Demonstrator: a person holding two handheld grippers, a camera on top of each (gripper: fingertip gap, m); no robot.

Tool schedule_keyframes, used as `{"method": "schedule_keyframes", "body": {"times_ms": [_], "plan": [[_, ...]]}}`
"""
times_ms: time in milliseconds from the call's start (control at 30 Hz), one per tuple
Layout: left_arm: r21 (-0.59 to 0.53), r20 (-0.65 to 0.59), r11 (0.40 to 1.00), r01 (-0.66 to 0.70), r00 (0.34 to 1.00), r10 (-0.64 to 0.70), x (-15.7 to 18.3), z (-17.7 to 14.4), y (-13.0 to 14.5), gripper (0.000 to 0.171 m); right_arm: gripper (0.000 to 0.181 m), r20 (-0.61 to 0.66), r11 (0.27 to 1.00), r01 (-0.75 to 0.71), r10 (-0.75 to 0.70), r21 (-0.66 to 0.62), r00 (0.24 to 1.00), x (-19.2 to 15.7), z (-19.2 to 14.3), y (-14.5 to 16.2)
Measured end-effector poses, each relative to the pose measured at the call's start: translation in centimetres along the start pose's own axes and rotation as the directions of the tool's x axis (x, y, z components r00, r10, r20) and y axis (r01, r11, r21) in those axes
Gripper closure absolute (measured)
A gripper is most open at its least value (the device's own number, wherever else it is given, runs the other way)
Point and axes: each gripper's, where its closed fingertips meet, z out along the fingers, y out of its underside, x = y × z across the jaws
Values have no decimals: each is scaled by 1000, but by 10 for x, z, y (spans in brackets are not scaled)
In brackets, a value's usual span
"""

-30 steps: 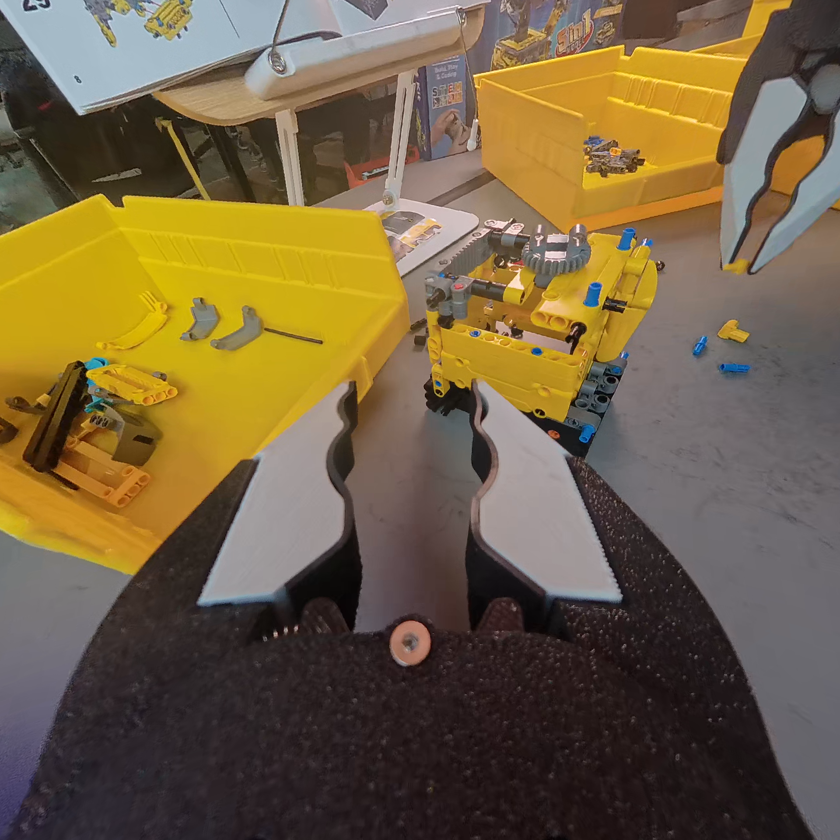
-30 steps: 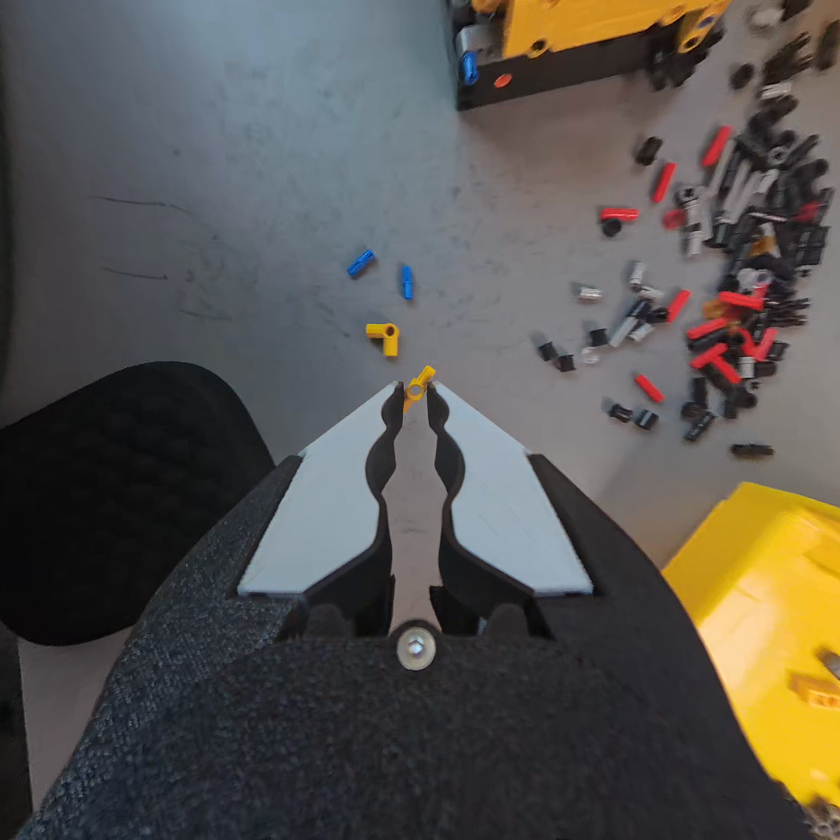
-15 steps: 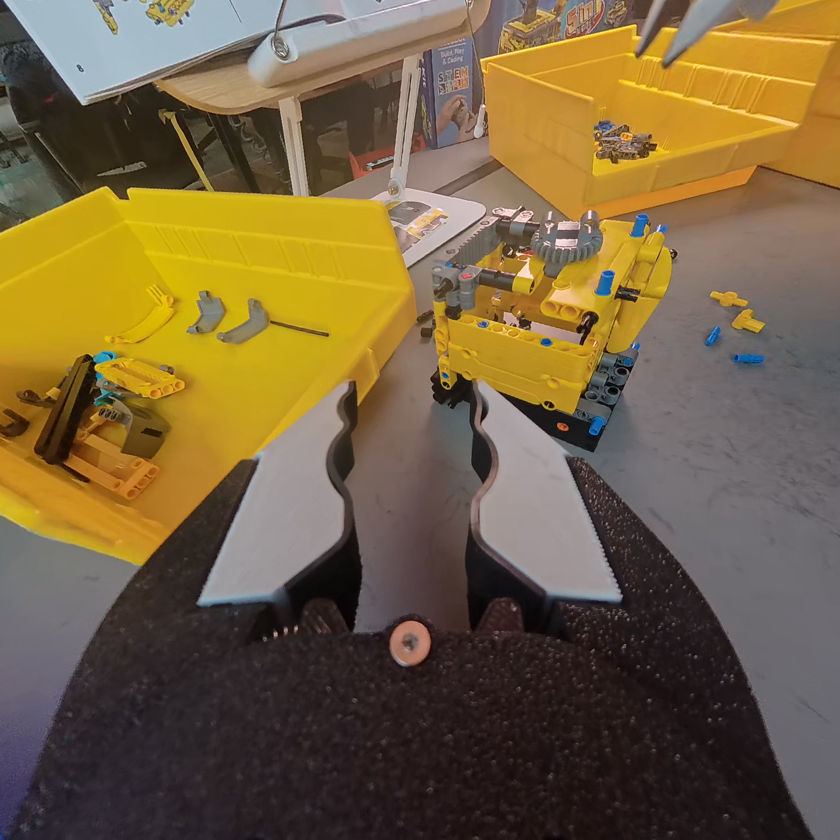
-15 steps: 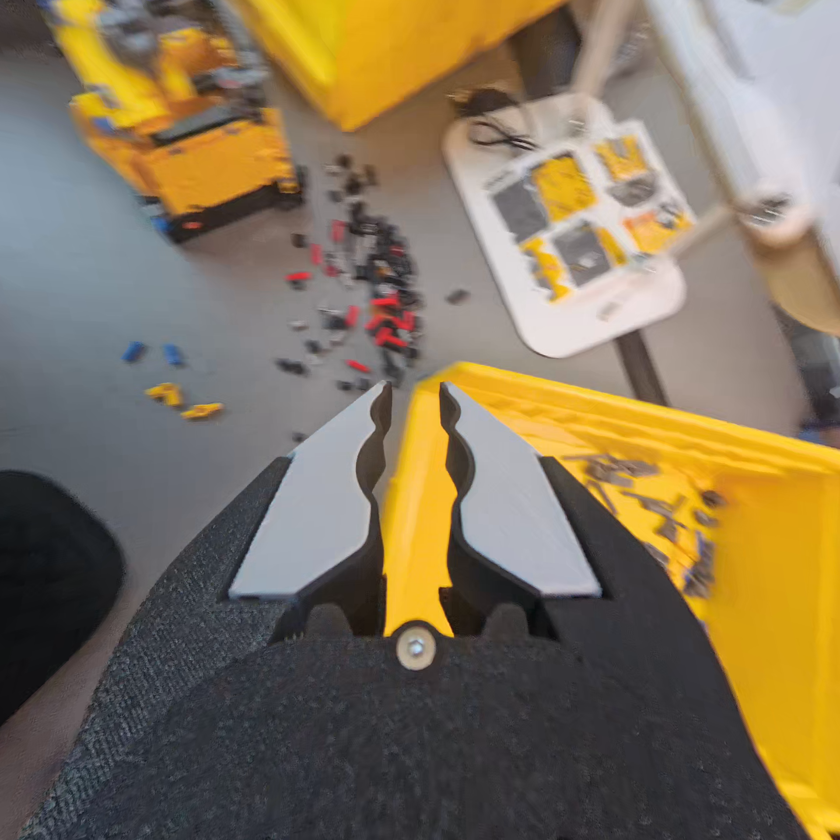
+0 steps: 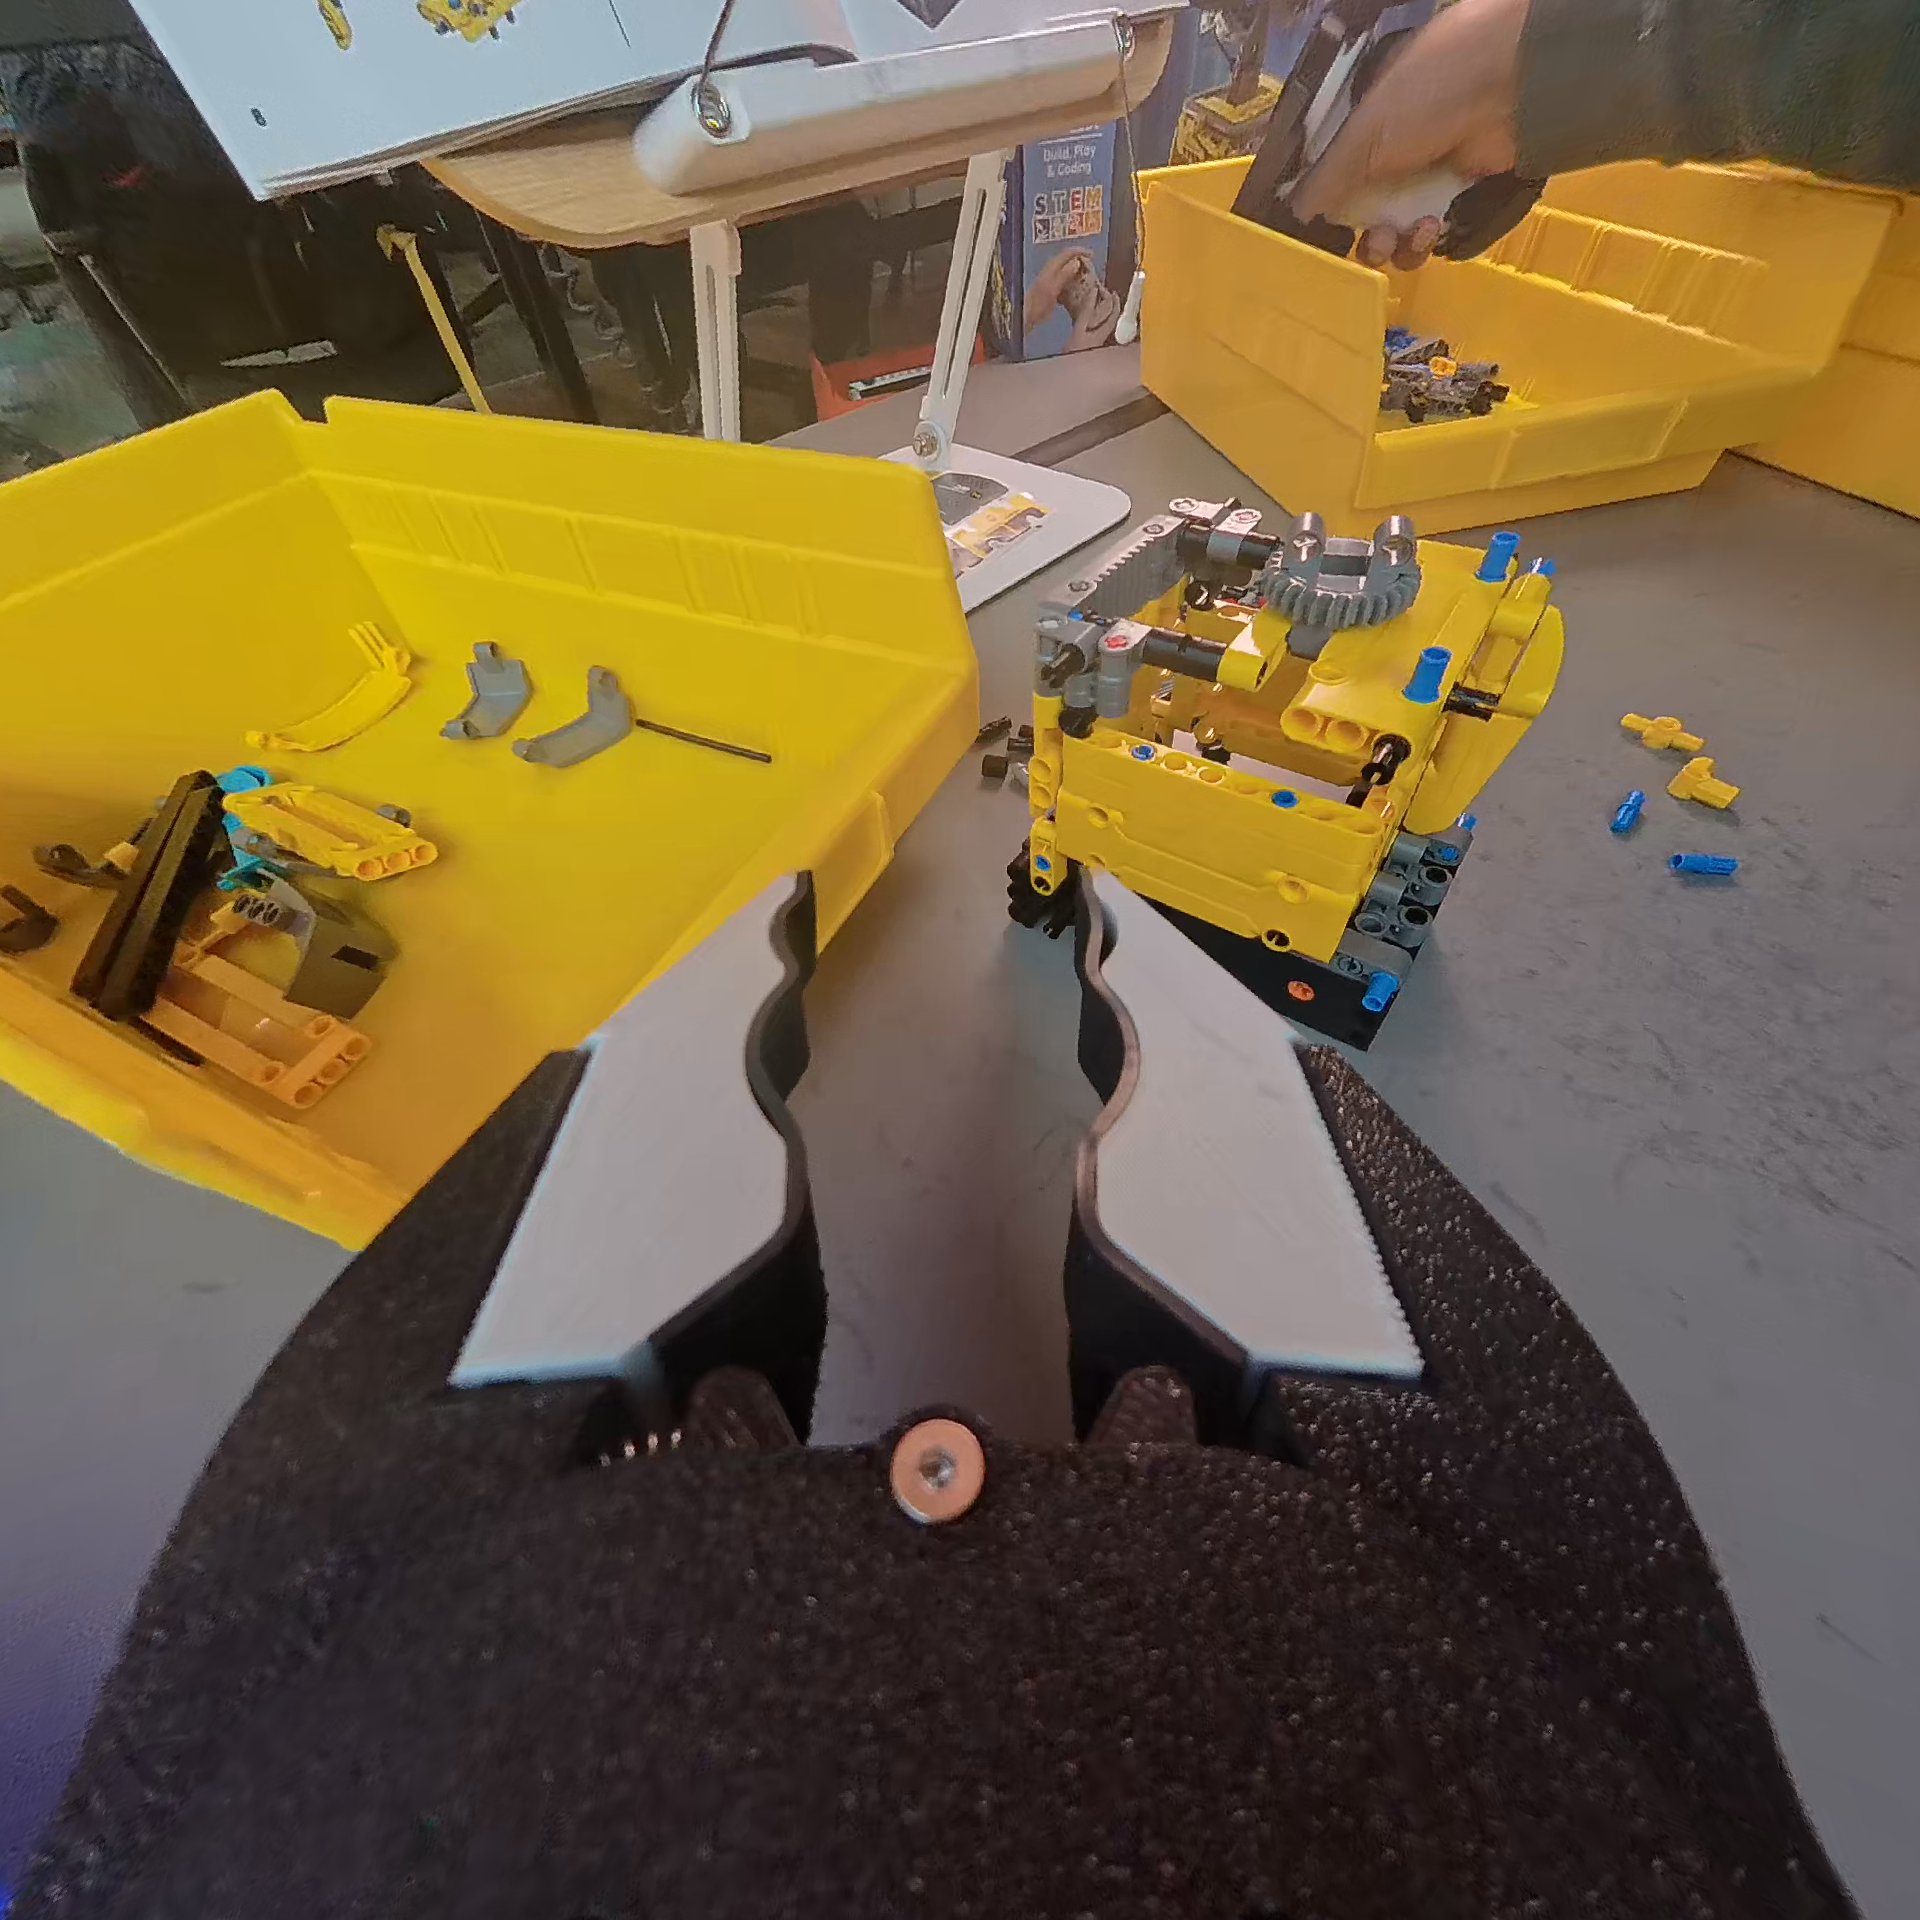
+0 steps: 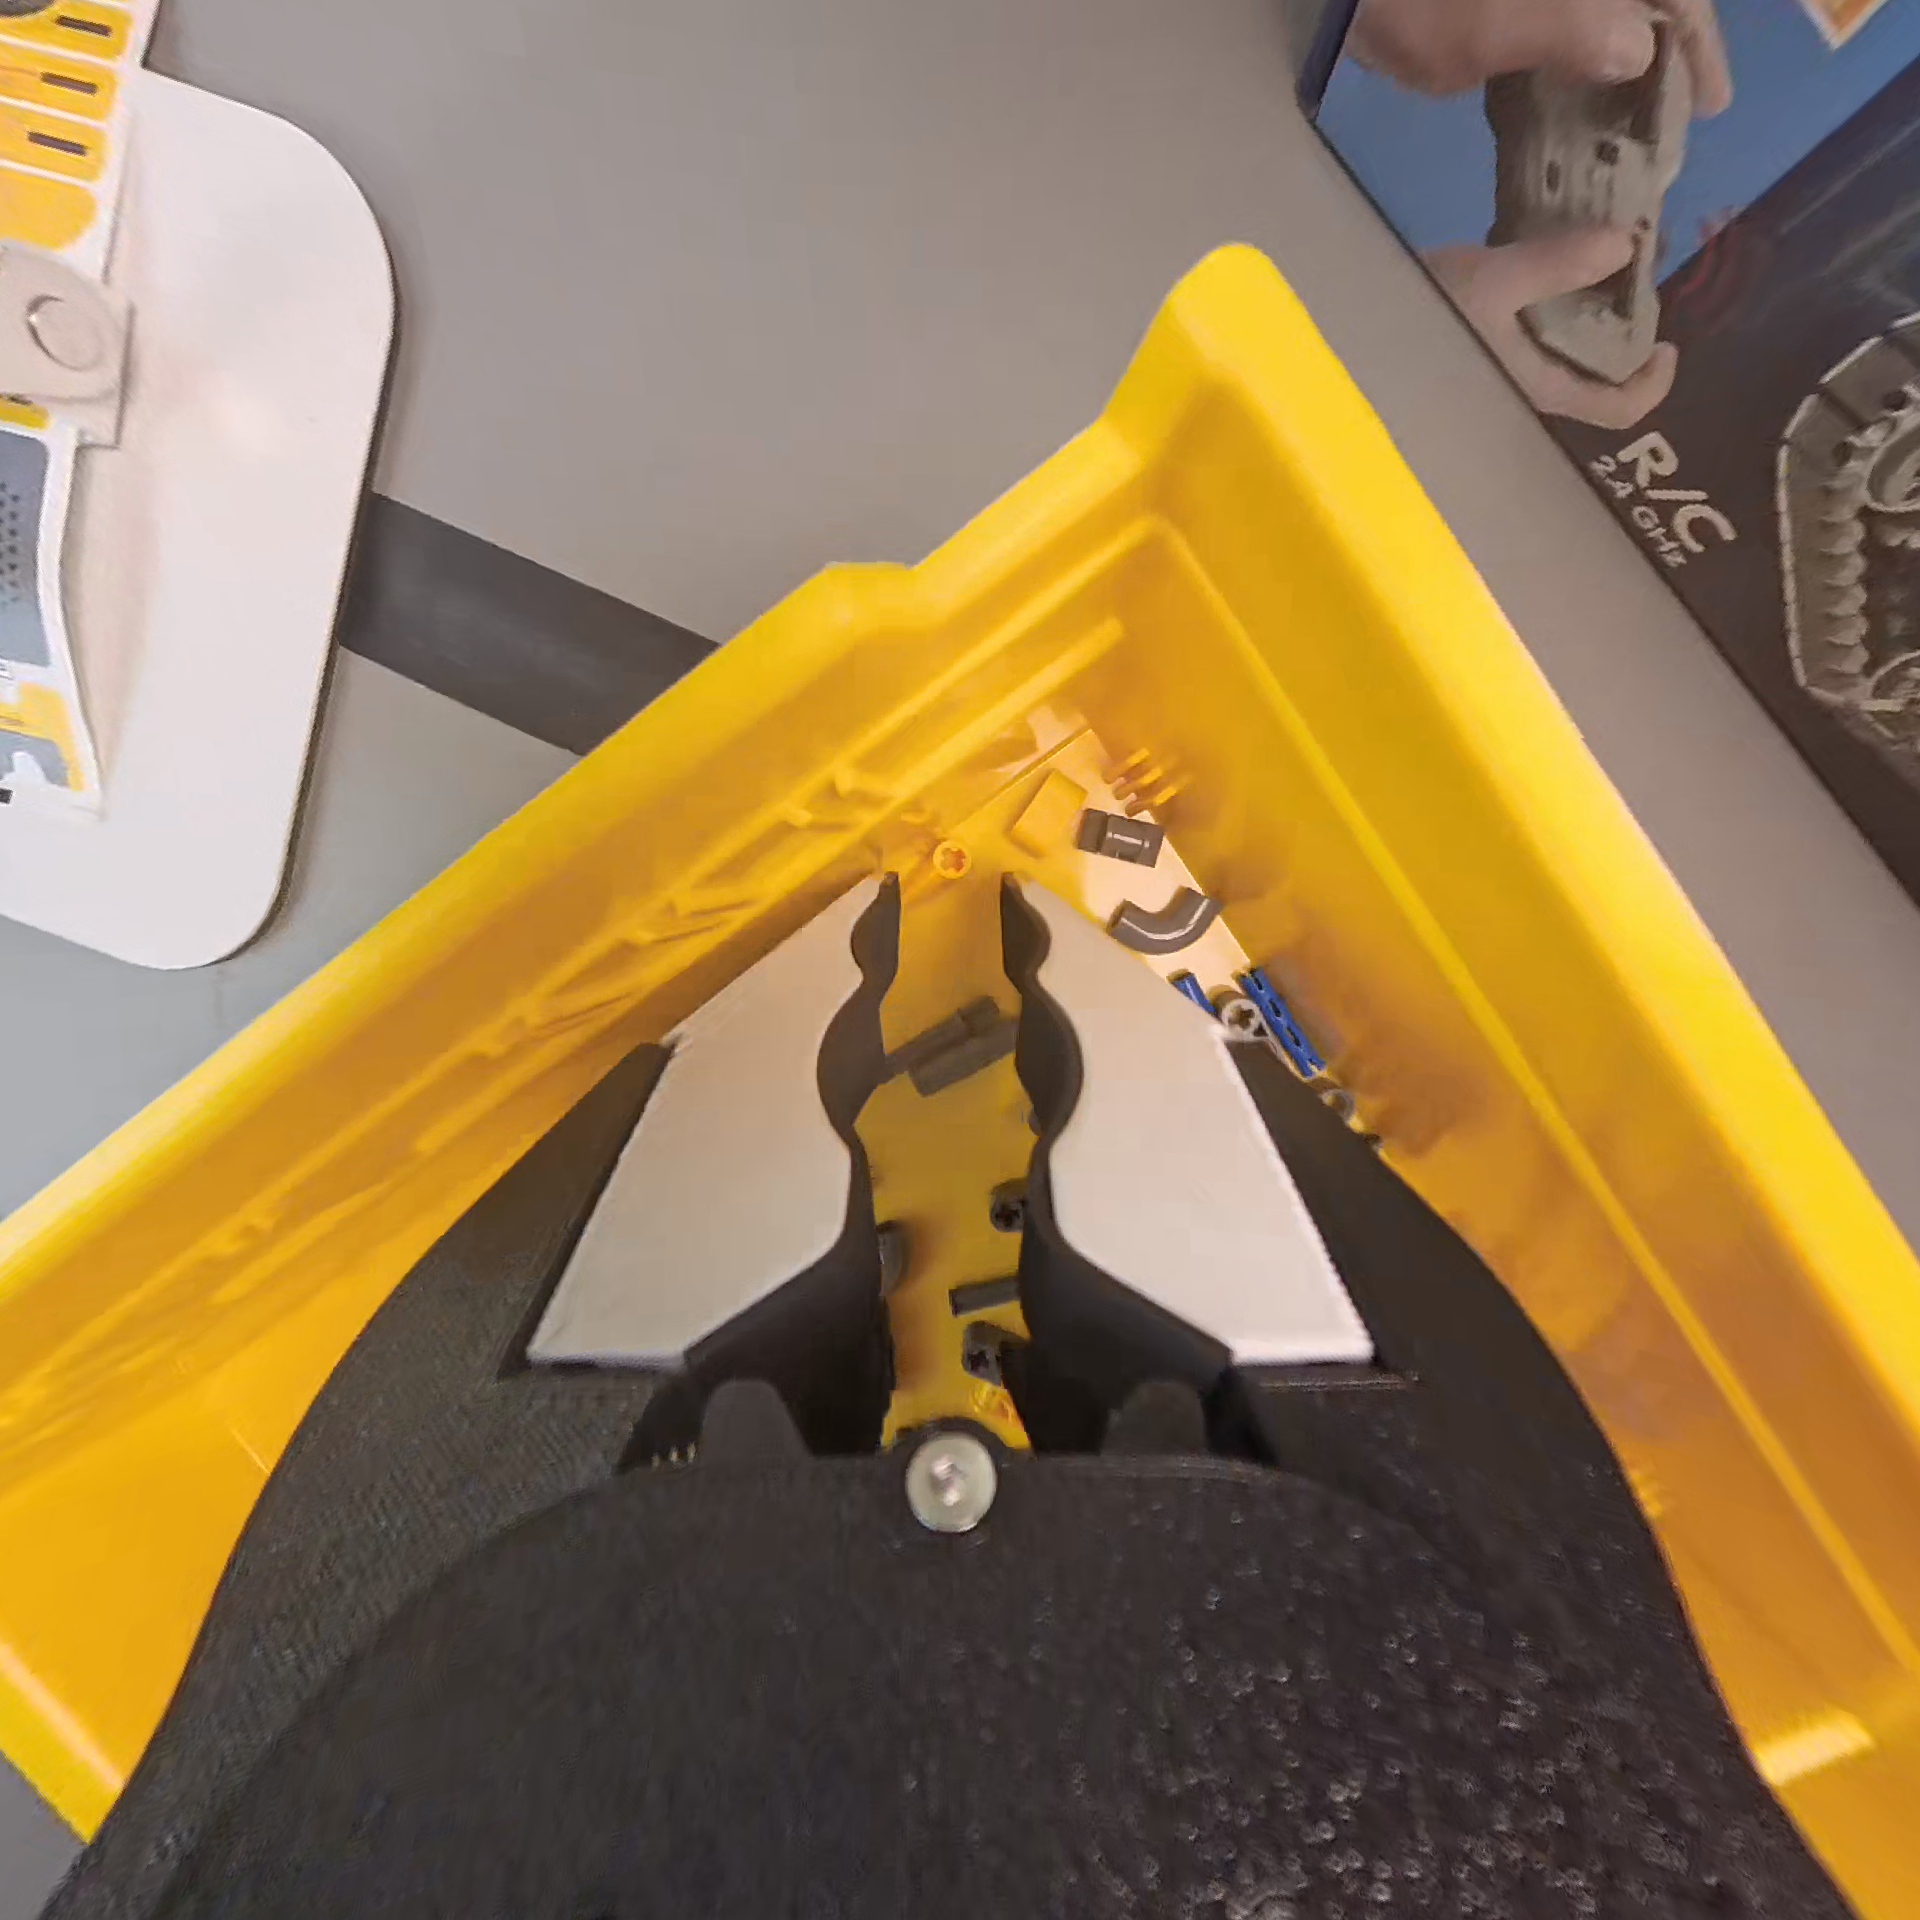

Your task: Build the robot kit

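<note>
The left gripper (image 5: pixel 940 899) is hovering low over the grey table (image 5: pixel 1621 1060), jaws spread and empty, its right fingertip just beside a yellow brick vehicle (image 5: pixel 1288 748), with a yellow bin (image 5: pixel 623 540) to its left. The right gripper (image 6: pixel 940 883) is reaching down into another bin (image 6: pixel 1382 582), jaws slightly parted and holding nothing, a small yellow peg (image 6: pixel 948 858) lying just past its tips among dark loose pieces (image 6: pixel 951 1049).

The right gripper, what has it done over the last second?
The right gripper let go of a small yellow connector on the table, swung to the far yellow bin, and now hangs open inside it. The left gripper stayed open beside the yellow model.
</note>
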Motion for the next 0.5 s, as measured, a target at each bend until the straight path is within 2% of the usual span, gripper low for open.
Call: {"method": "schedule_keyframes", "body": {"times_ms": [200,267,500], "plan": [[-1,-15,1000,6,1000,-6,1,0,0,123,167,-1,1000,-1,1,14,1000,2,7,0],[-2,-15,1000,10,1000,-10,1,0,0,123,175,-32,999,31,-30,9,999,6,7,0],[2,-5,1000,16,1000,-16,-1,0,0,123,177,-105,992,120,-117,23,987,7,-1,1]]}}
